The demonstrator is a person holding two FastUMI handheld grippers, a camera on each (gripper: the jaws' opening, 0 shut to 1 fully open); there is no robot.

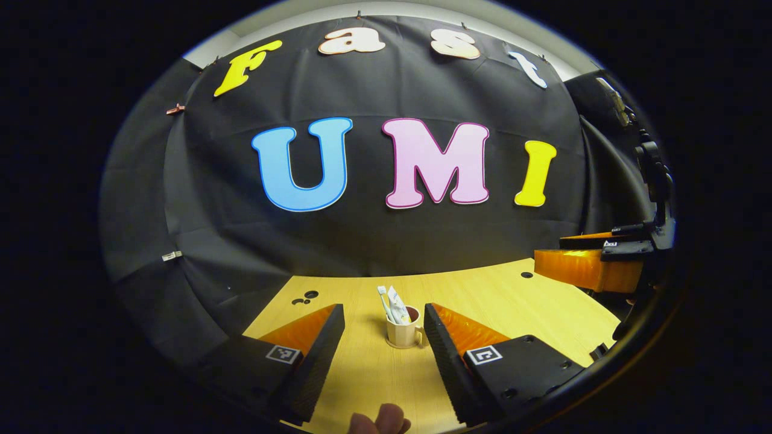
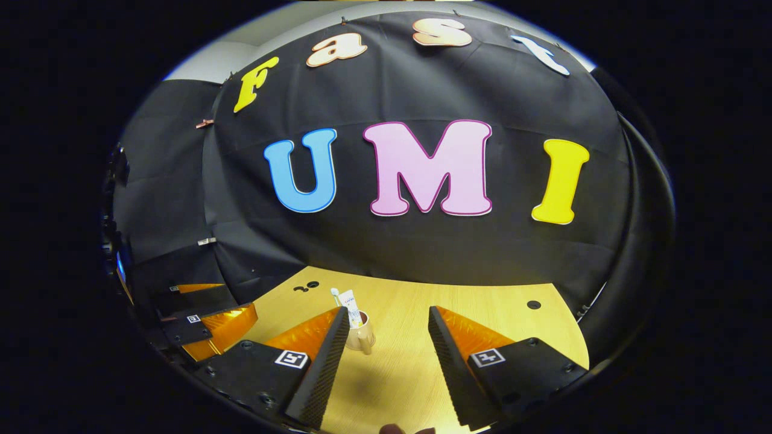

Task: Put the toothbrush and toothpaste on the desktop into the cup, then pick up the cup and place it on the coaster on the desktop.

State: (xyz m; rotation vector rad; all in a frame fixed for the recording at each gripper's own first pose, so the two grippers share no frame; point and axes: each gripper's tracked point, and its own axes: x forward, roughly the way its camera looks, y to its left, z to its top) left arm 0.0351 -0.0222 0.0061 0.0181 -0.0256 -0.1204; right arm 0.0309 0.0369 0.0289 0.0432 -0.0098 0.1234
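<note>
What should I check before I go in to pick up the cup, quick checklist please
1. Toothbrush in the cup: ok.
2. Toothpaste in the cup: ok.
3. Cup upright on the desktop, handle to the right in the left gripper view: ok.
4. Left gripper open, cup ahead between its fingers: ok.
5. Right gripper open and holding nothing: ok.
6. Coaster location: cannot tell; a thin disc may lie under the cup.

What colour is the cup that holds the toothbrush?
The cup is cream, with a dark brownish inside. It shows best in the left gripper view.
</note>
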